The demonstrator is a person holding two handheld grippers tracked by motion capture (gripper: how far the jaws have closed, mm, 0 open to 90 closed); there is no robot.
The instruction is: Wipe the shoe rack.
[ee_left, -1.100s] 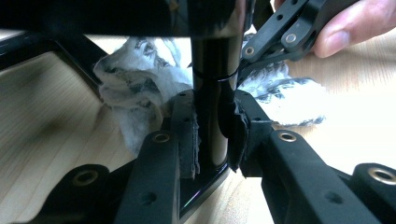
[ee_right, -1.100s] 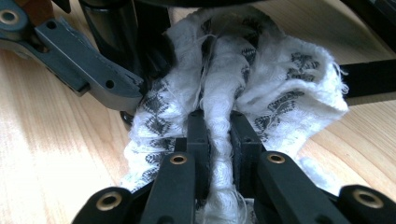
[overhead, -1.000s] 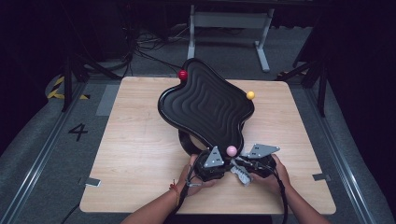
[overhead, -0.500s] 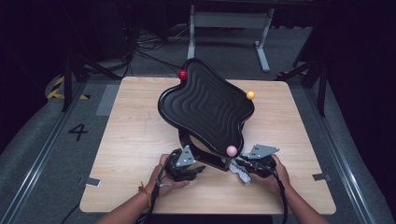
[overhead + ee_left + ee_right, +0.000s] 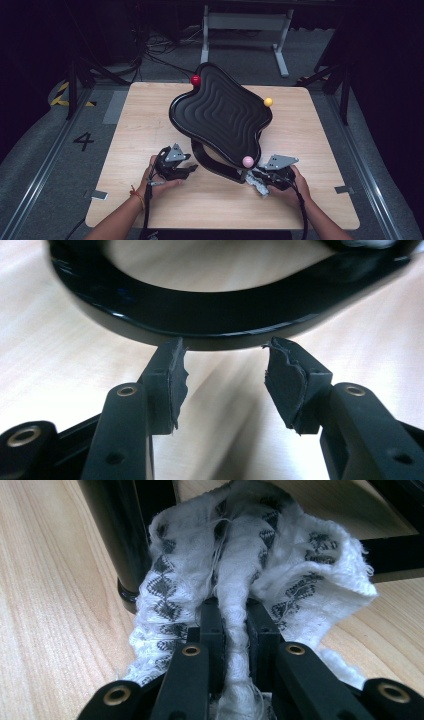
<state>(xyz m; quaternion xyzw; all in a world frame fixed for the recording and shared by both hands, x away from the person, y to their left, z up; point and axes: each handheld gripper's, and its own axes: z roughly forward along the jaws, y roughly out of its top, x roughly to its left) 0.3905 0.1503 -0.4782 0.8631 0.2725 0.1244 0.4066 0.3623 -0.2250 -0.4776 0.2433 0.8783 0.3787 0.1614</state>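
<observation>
A black wavy board (image 5: 220, 117) tilts on a curved black base (image 5: 215, 165), with a red ball (image 5: 195, 80), a yellow ball (image 5: 268, 102) and a pink ball (image 5: 248, 161) at its corners. My left gripper (image 5: 191, 169) lies left of the base. In the left gripper view this gripper (image 5: 225, 375) is open, its jaws have just been opening, and nothing is between them; the base rim (image 5: 200, 320) curves just ahead. My right gripper (image 5: 234, 615) is shut on a white cloth (image 5: 260, 565) with dark diamond patterning, pressed against the base's foot (image 5: 120, 530). From above, the cloth (image 5: 258, 188) shows under the right gripper (image 5: 254, 180).
The wooden table (image 5: 140, 125) carries the board near its middle. A metal stand (image 5: 245, 22) is on the floor behind it, and cables (image 5: 150, 50) lie at the back left. A black cable trails from each gripper toward the near edge.
My left gripper has slid left along the table, away from the right gripper and the pink ball, and its jaws have spread. The right gripper and cloth have stayed put.
</observation>
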